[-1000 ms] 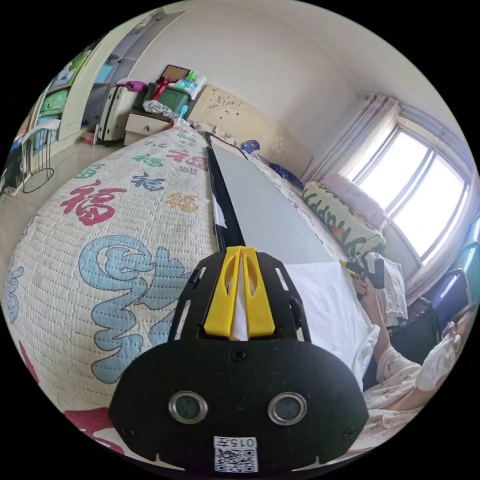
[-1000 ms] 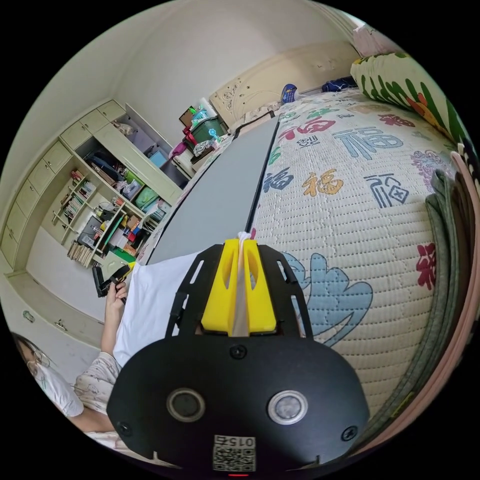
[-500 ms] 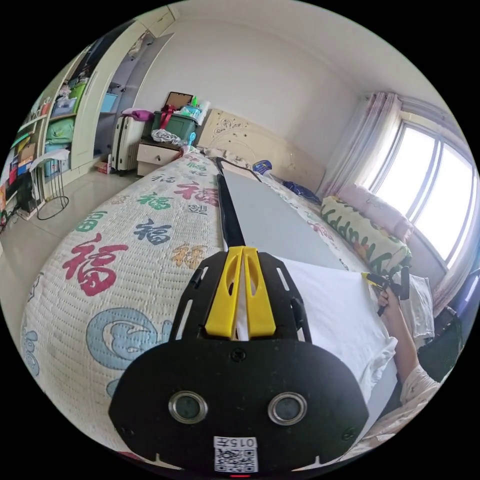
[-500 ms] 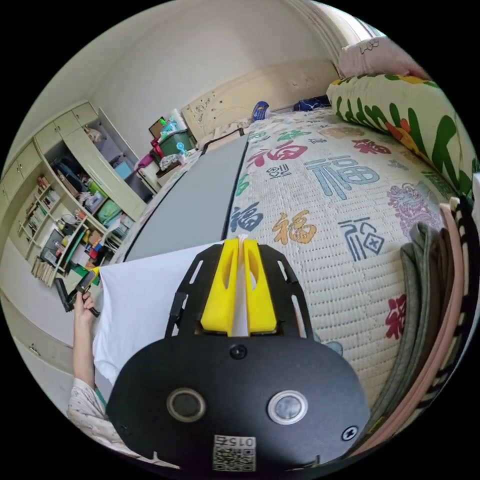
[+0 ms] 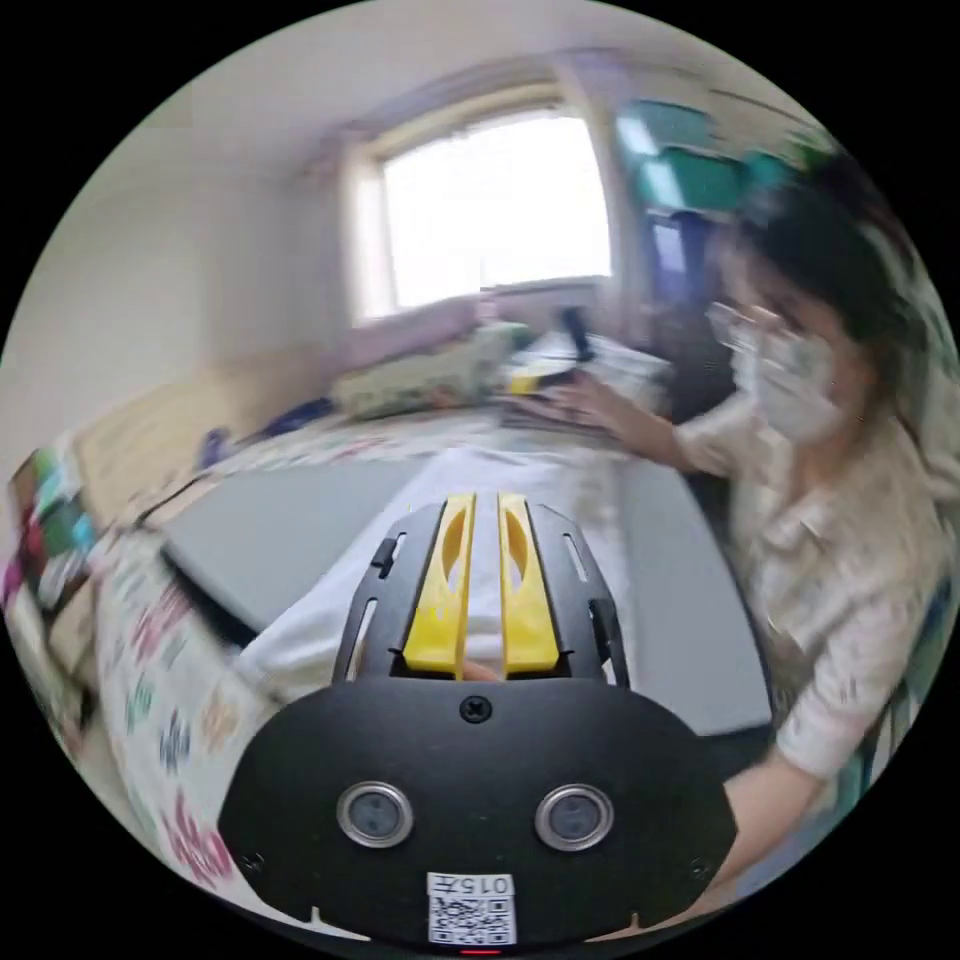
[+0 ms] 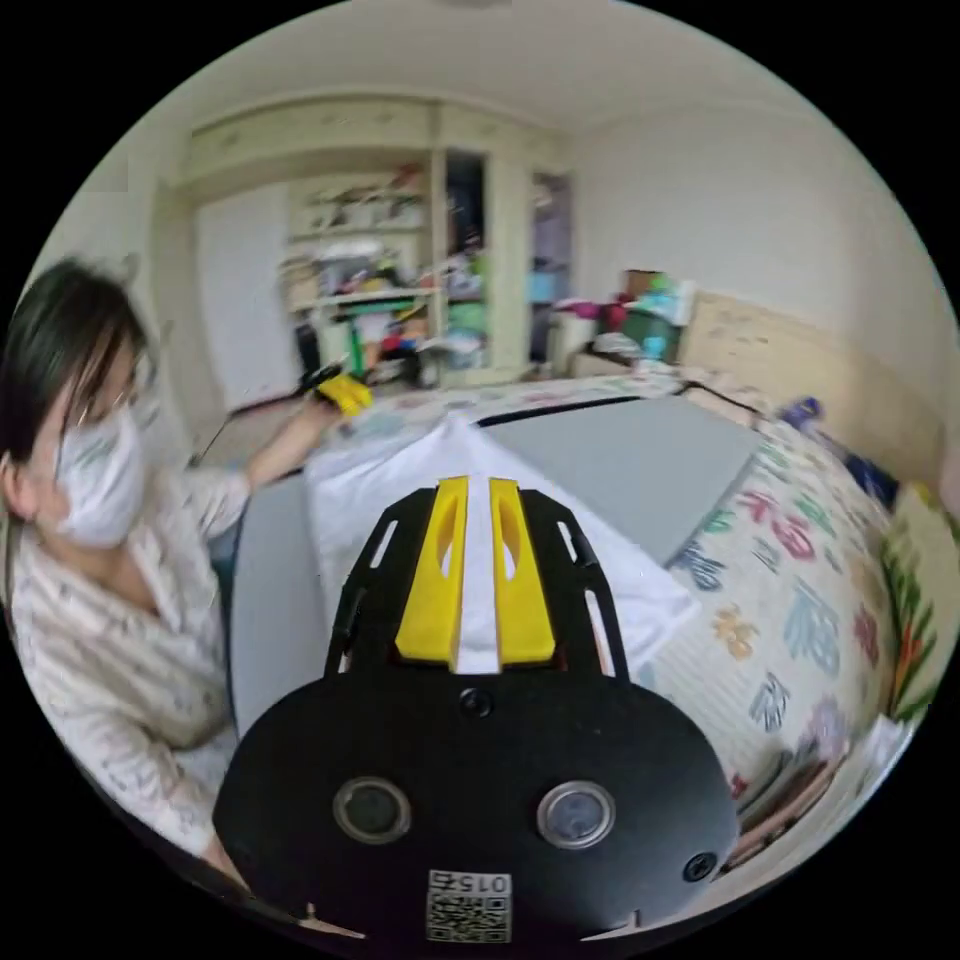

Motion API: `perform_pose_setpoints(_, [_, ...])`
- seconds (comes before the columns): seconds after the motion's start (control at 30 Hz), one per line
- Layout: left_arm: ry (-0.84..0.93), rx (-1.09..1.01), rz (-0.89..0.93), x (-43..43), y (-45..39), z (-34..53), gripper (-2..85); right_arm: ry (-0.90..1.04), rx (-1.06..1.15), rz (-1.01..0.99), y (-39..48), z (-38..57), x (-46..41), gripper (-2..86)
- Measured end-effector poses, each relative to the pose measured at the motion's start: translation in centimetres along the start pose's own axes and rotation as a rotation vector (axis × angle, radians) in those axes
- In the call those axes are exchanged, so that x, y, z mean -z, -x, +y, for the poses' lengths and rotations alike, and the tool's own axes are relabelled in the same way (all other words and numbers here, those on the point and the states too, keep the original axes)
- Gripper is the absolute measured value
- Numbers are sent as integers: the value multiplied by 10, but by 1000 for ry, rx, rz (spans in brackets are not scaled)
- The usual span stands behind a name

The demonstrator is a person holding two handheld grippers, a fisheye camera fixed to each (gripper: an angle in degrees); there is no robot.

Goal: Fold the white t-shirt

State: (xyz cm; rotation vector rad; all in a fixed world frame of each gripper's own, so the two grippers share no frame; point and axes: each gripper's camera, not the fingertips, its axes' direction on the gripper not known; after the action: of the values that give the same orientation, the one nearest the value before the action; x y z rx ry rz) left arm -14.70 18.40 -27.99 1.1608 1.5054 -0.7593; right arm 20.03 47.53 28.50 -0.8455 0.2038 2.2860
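The white t-shirt (image 6: 480,480) lies spread across the grey board (image 6: 620,470) on the bed (image 6: 800,620), with the left tongs (image 5: 484,580) and right tongs (image 6: 476,570) each clamped on its cloth

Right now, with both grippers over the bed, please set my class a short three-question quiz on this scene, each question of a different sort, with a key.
1. True or false: the white t-shirt lies partly on the grey board.
2. Multiple choice: what shows in the narrow gap between the right gripper's yellow jaws? A) white cloth B) a pillow C) a book
3. Fill in: in the right gripper view, the left gripper is held beyond the shirt's far edge, in front of the ____ against the far wall.

Key:
1. True.
2. A.
3. Shelves.
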Motion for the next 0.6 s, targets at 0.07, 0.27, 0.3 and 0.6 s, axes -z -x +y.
perform_pose_setpoints(0.07, [104,-96,109,-13,-20,4,19,122,255,-121,84,39,-39,61])
perform_pose_setpoints(0.27, [260,-200,280,-19,-37,43,53,320,381,-135,165,114,-101,83])
perform_pose_setpoints(0.3, [280,-200,284,-19,-37,48,58,345,381,-117,169,122,-106,83])
perform_pose_setpoints(0.6, [394,-182,325,-8,-21,103,33,453,392,4,189,223,-129,48])
